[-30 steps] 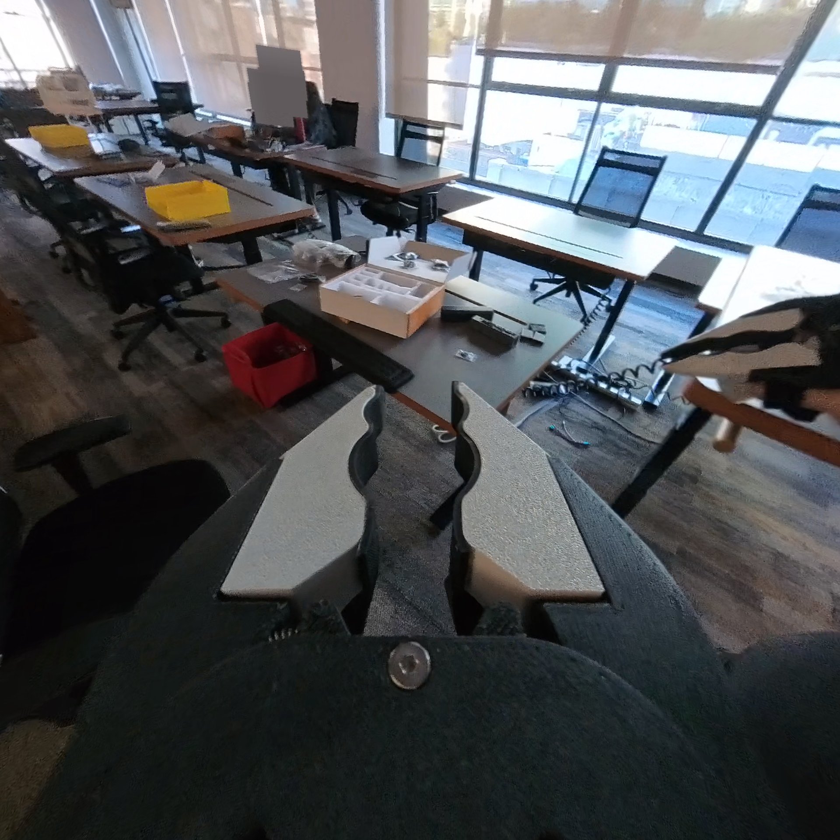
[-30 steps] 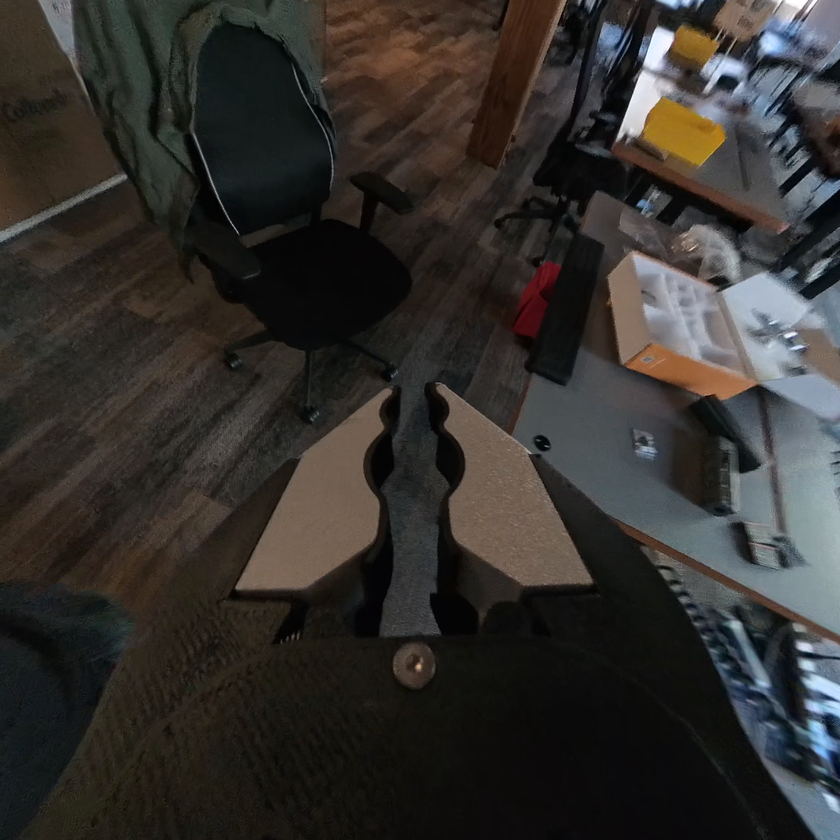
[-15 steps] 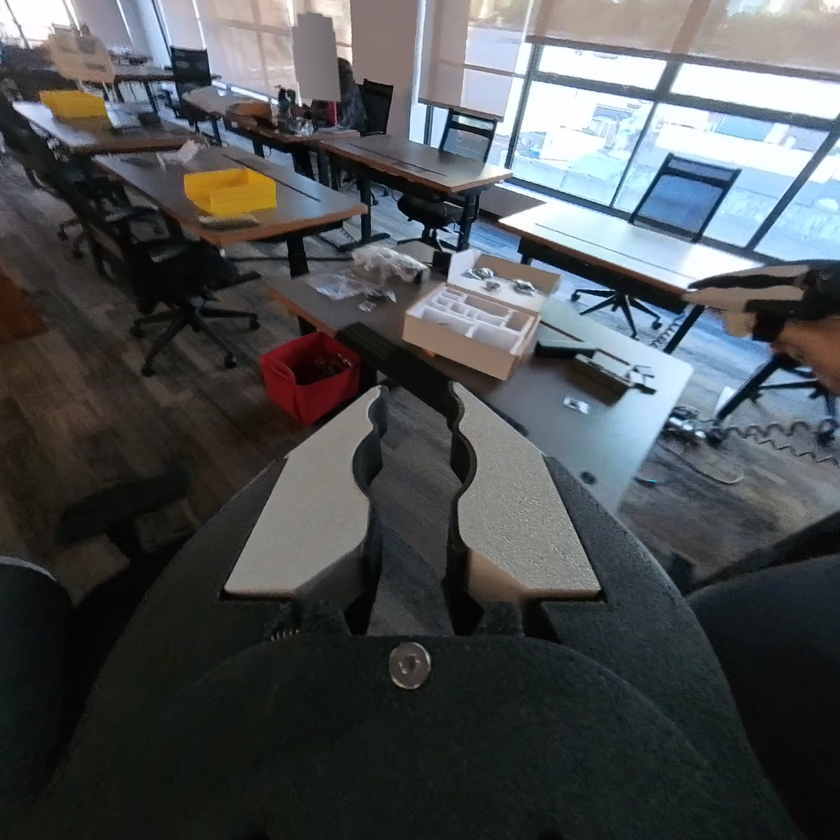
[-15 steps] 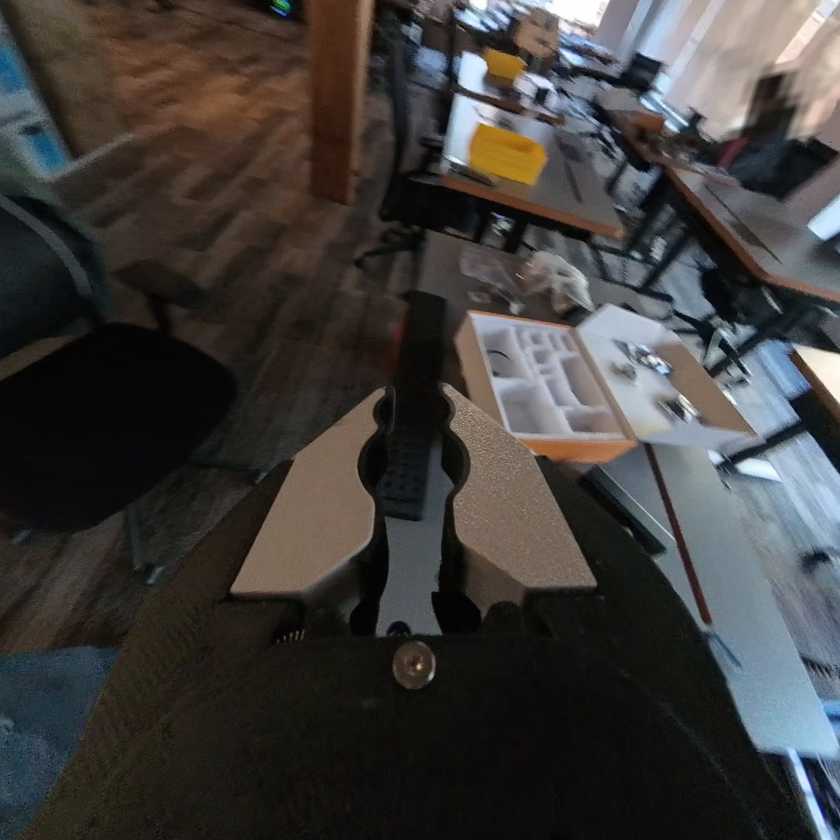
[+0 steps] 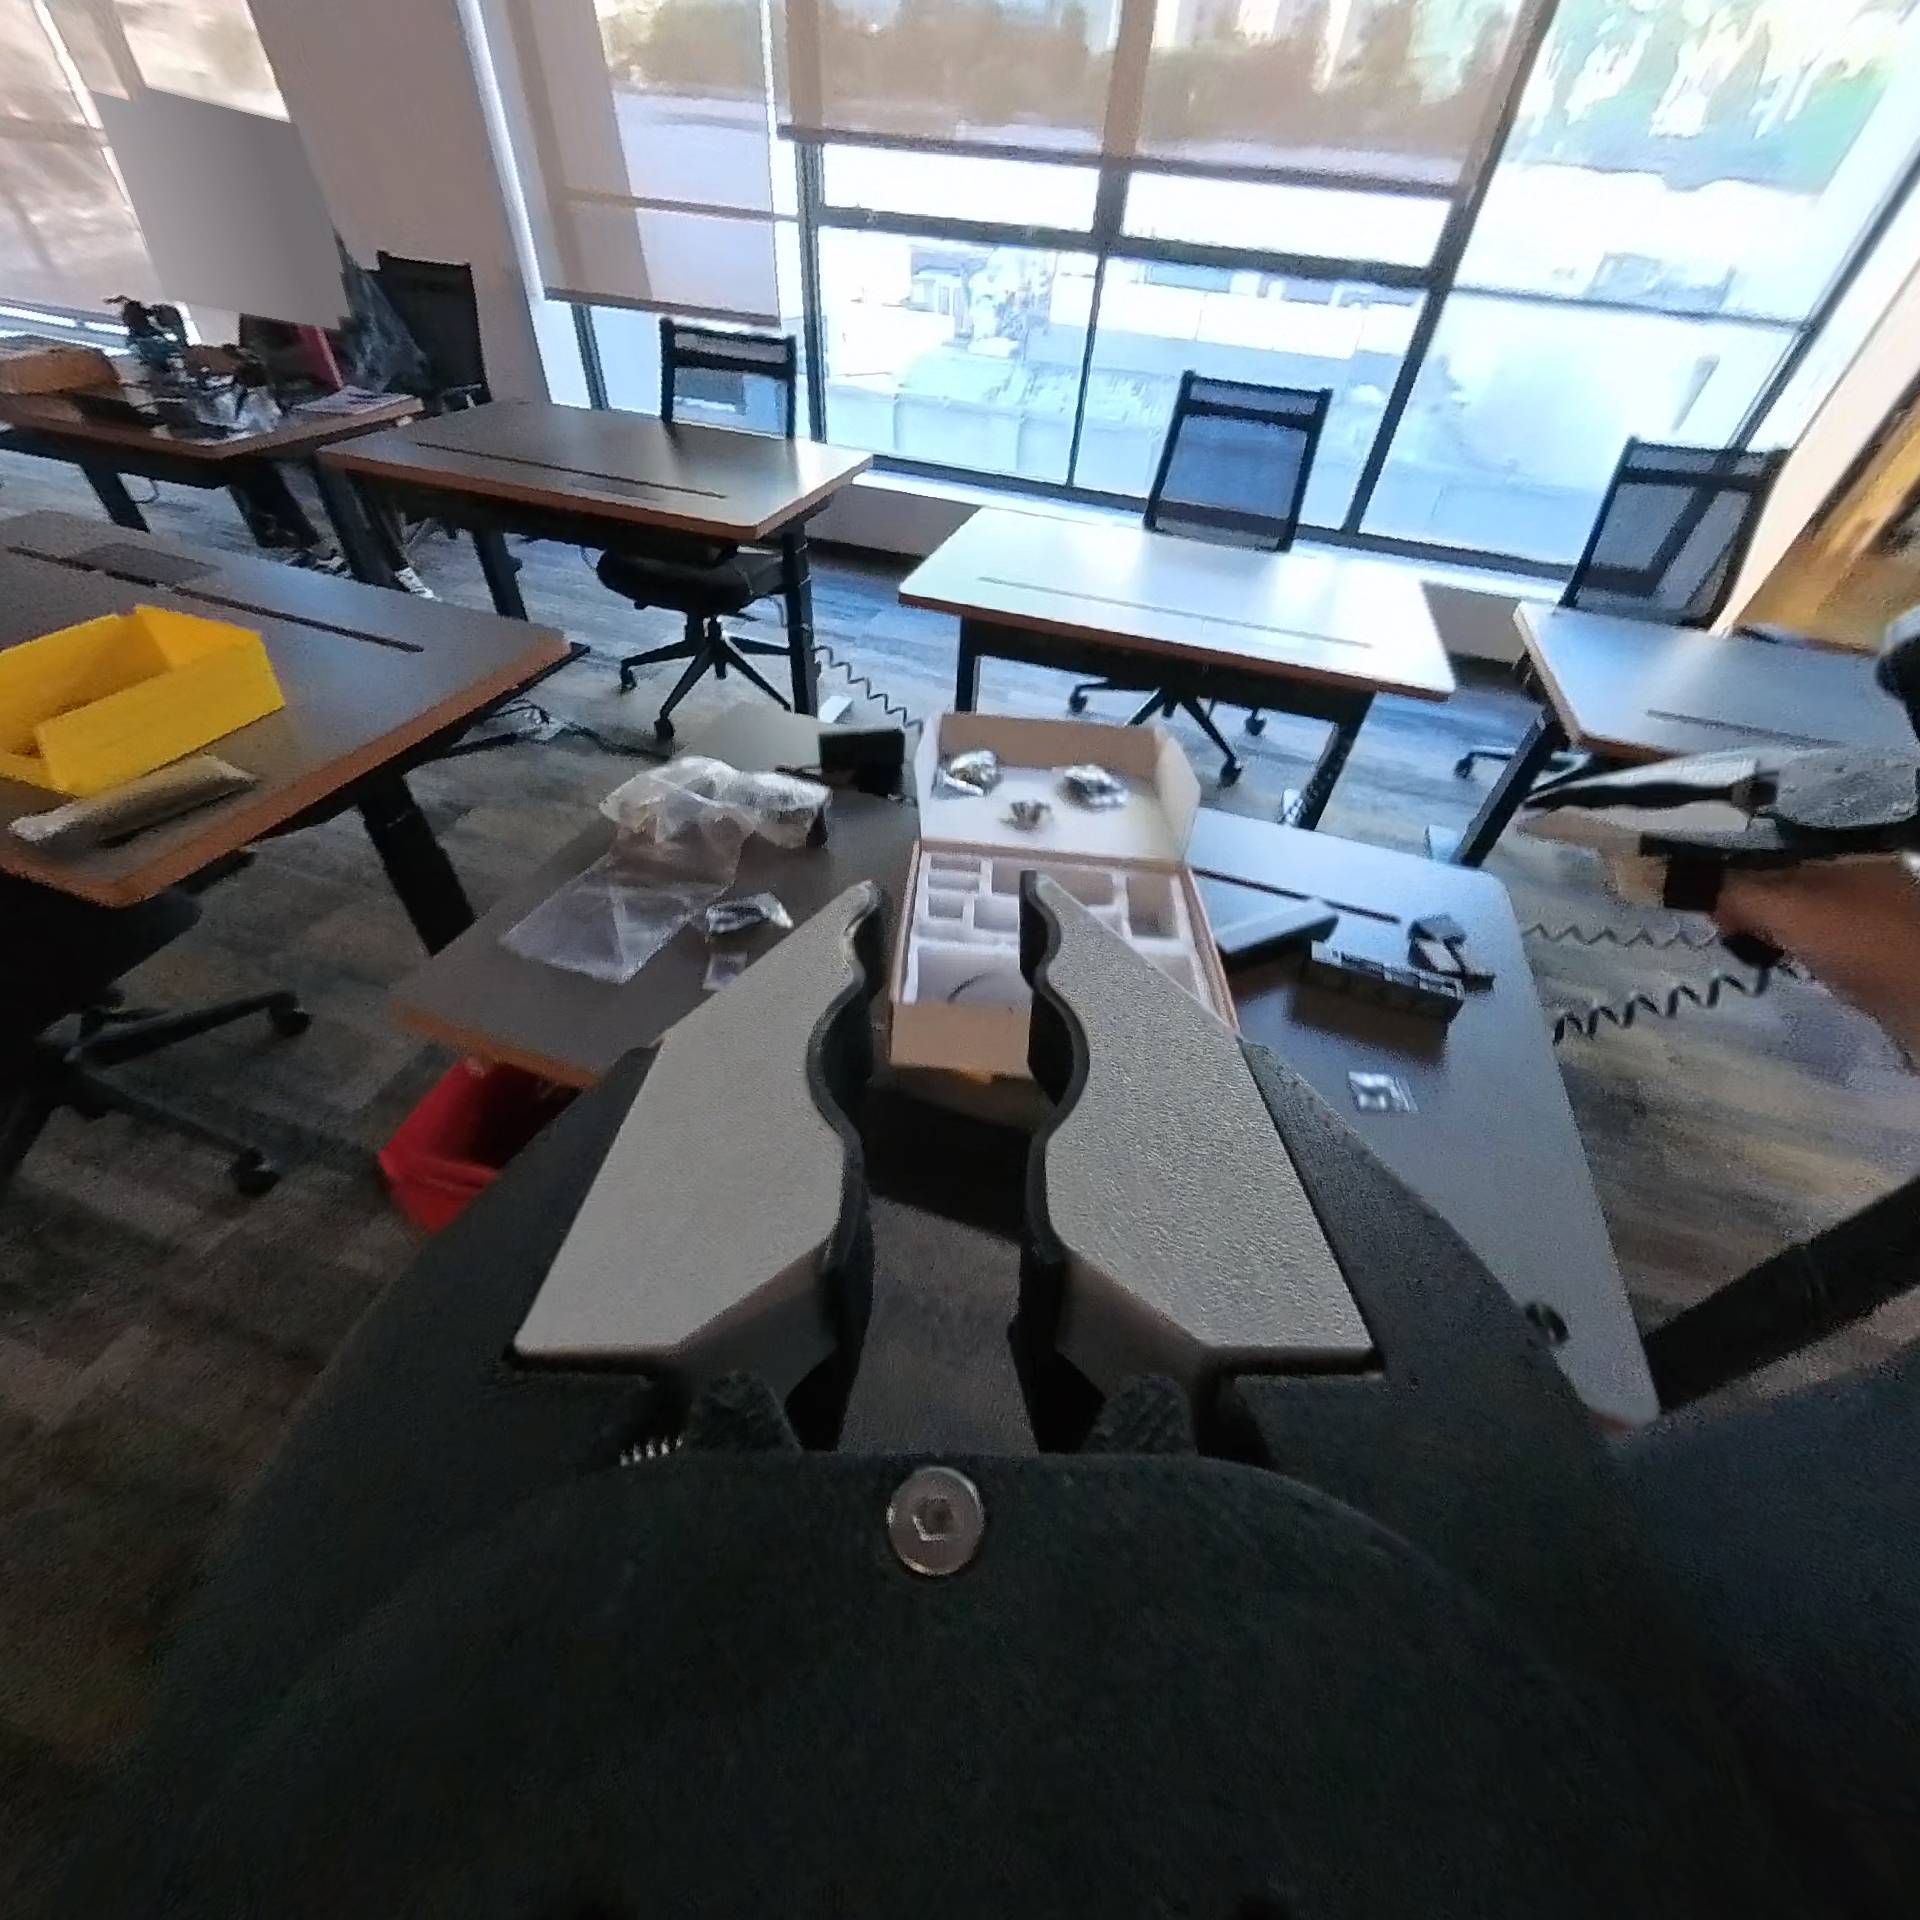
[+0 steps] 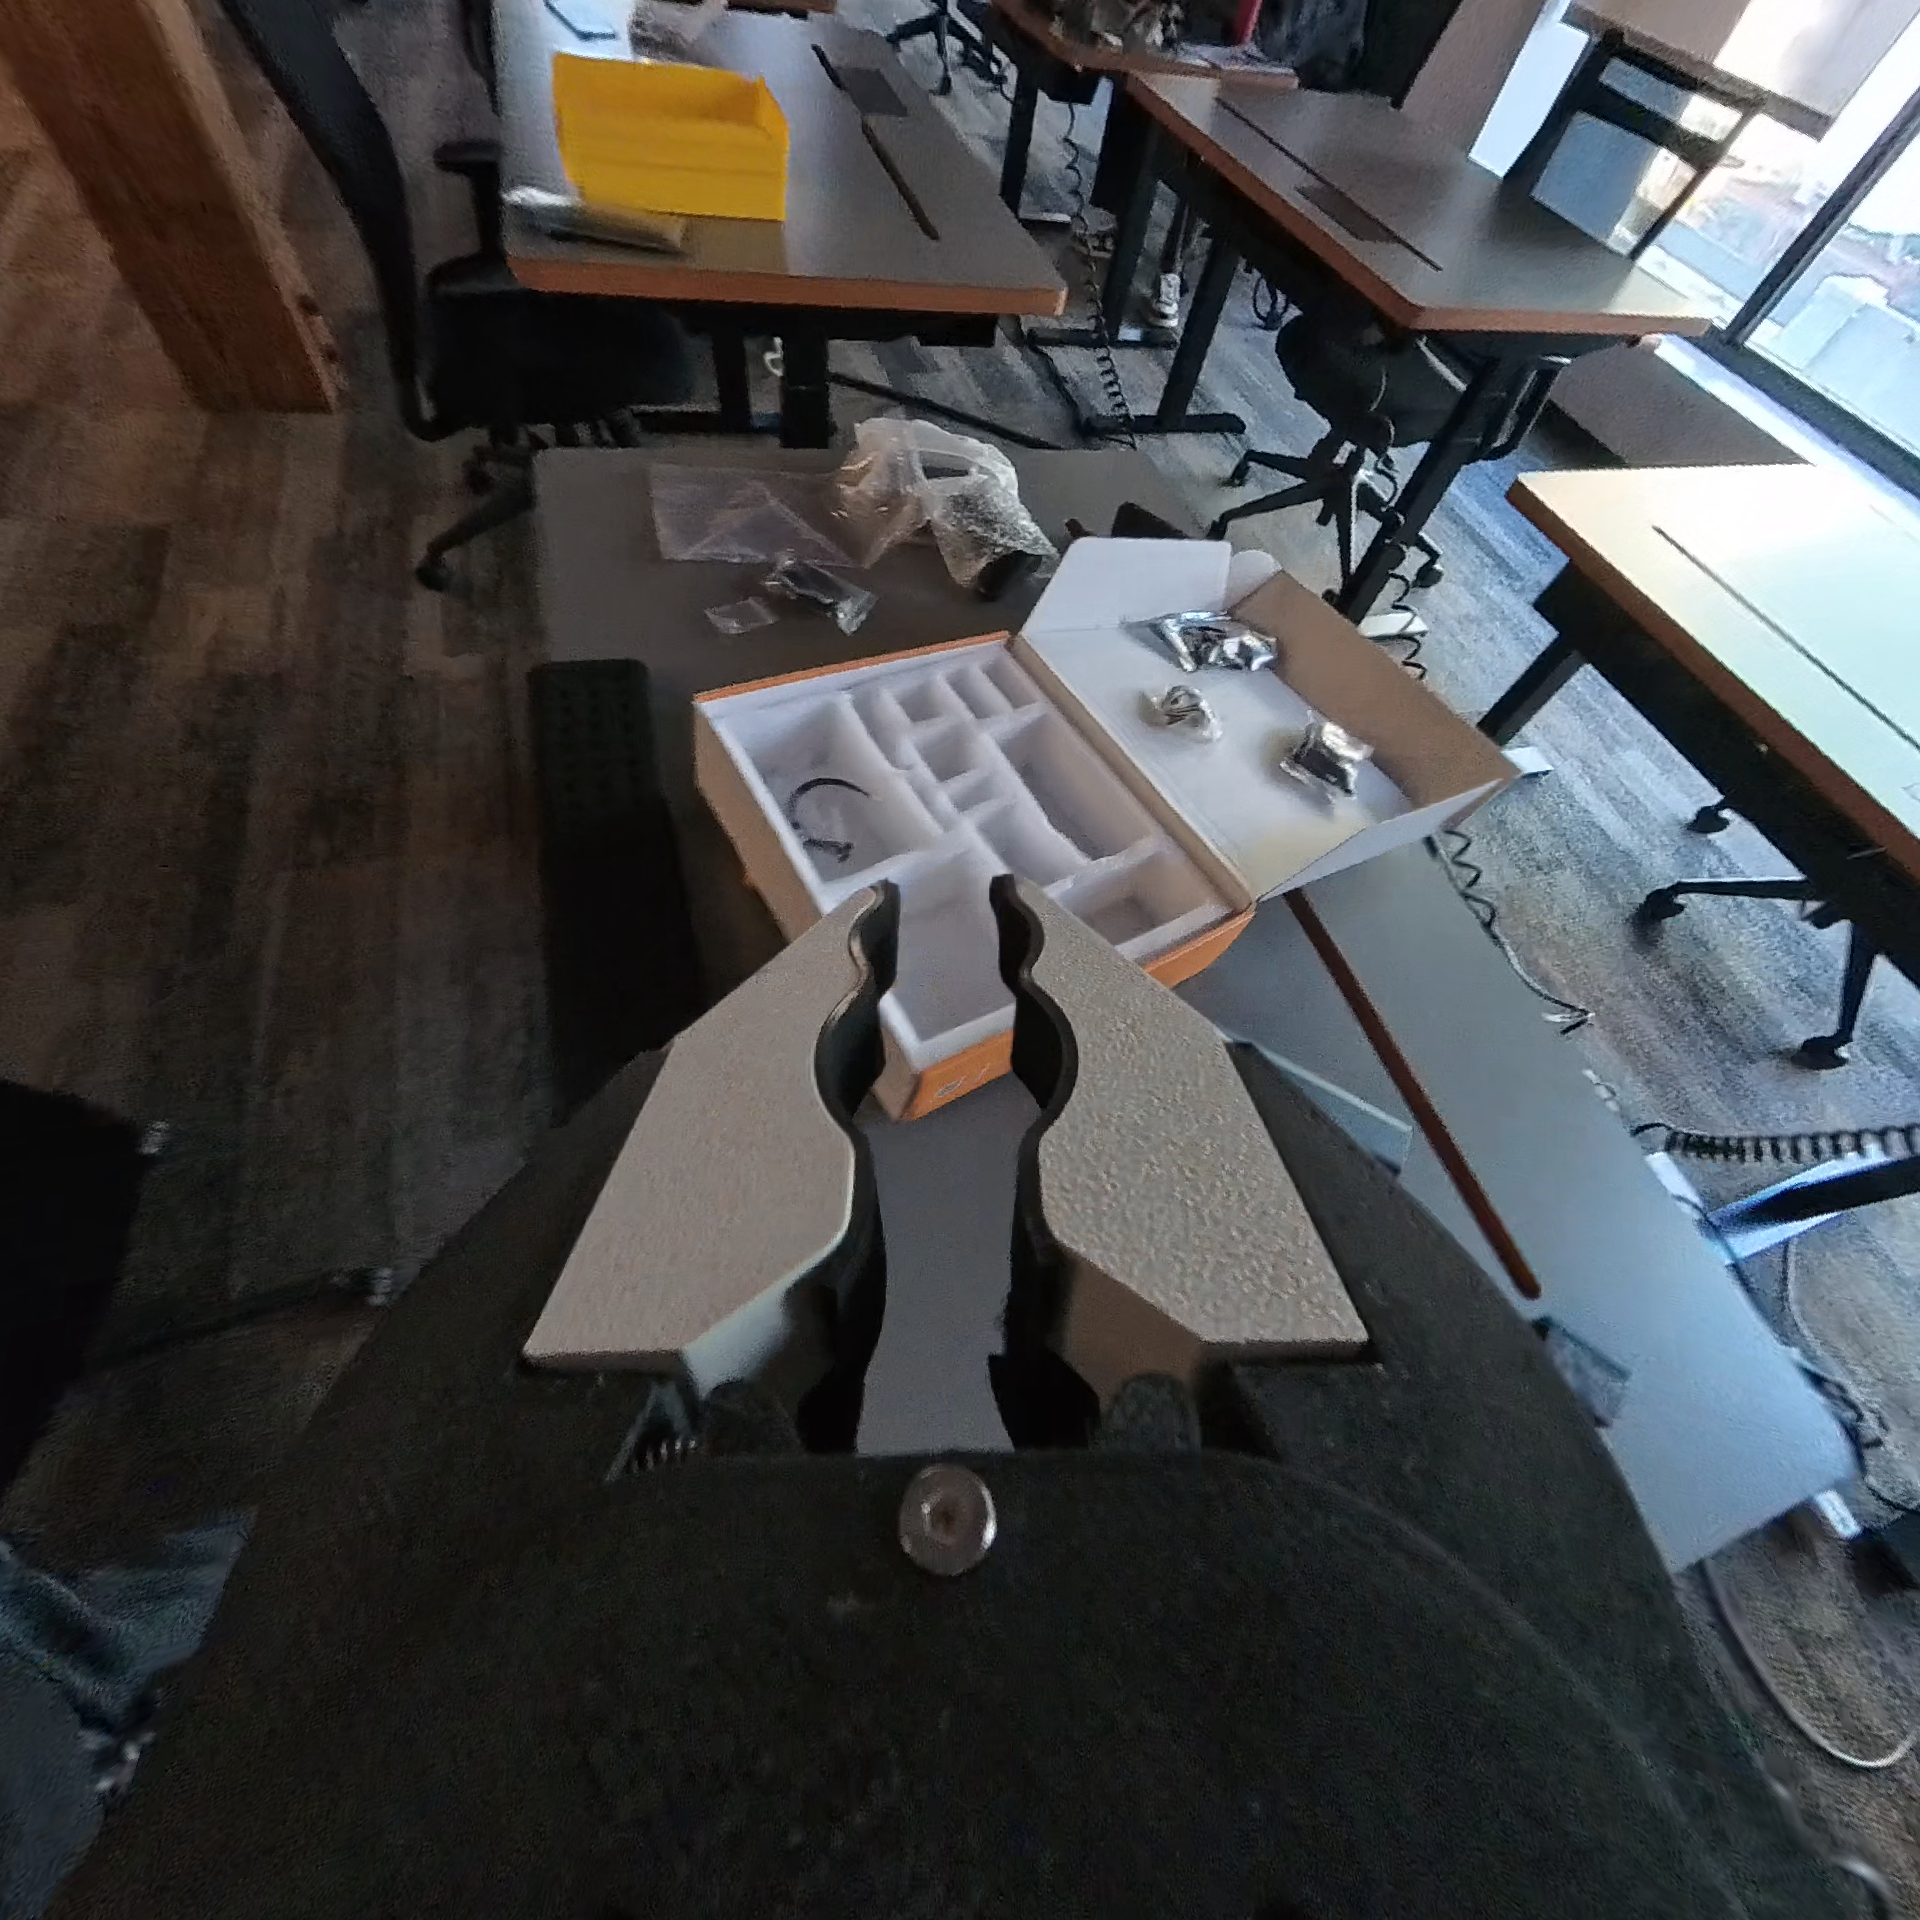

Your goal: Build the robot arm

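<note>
Open box, white compartments; no legible writing.

An office: rows of desks, swivel chairs and tall windows.

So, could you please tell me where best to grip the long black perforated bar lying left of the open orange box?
Probably across the long black perforated bar's narrow width, near its middle, from above: it lies flat on the grey table, long sides exposed, apart from the open orange box.
</note>
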Action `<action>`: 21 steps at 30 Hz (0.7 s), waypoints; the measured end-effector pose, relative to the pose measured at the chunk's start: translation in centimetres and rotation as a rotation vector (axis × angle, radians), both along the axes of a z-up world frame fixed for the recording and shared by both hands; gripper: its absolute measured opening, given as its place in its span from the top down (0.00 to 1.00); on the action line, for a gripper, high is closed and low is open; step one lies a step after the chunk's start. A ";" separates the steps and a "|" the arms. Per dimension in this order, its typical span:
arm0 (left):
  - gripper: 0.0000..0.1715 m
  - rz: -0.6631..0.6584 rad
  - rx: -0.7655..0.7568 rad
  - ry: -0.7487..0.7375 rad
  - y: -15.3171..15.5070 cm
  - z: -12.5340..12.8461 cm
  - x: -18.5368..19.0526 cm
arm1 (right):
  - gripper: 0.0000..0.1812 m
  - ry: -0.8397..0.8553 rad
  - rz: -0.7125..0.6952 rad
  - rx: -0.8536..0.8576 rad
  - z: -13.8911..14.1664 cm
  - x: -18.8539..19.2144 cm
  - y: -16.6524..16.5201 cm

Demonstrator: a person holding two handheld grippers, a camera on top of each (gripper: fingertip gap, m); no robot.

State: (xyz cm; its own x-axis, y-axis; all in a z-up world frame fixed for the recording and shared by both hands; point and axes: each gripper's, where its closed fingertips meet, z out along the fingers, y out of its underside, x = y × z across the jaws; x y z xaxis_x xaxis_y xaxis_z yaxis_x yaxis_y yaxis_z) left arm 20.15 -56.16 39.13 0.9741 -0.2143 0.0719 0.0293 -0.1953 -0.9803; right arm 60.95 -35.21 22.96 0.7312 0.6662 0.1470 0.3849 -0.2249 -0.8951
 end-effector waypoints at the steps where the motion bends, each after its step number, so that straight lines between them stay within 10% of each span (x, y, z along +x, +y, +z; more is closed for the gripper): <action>1: 0.87 -0.005 0.005 -0.026 2.4 -0.3 -0.9 | 0.90 -0.017 -0.015 0.003 -0.2 -0.4 1.8; 11: 0.87 -0.198 -0.039 -0.107 21.2 0.3 -5.3 | 0.87 -0.130 -0.124 0.027 0.9 -3.4 13.9; 21: 0.86 -0.499 -0.048 -0.019 38.5 -3.2 -11.8 | 0.86 -0.022 -0.584 -0.042 -1.4 -2.6 11.6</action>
